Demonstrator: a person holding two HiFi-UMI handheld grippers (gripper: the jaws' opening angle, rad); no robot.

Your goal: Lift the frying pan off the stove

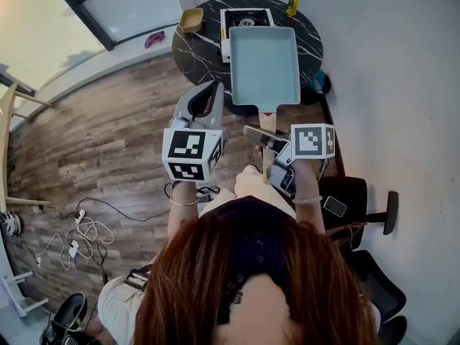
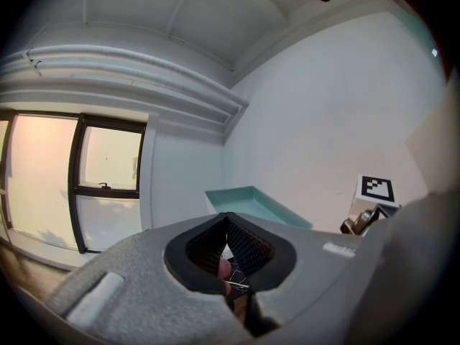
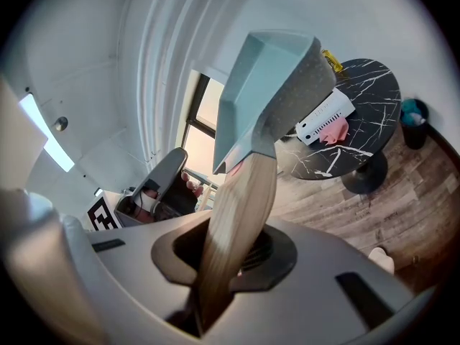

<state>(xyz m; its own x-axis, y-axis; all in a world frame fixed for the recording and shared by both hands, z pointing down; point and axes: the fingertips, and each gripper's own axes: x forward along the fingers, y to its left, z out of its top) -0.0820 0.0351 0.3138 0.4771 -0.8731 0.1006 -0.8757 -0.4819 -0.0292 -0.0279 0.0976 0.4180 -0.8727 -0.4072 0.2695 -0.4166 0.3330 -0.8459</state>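
The frying pan, a rectangular pale-teal one, is held clear of the stove, raised above it and drawn toward the person, so that only the stove's far part is seen past the pan's far rim. The pan's wooden handle is clamped in the right gripper; its jaws are closed narrowly on the wood, and the pan is carried by that grip alone. The left gripper is held on the near side of the stove, just beside the pan's left edge without touching it; its jaws are brought together at the tips and nothing is gripped between them. A yellow bottle is seen right of the stove and a tan basket left of it.
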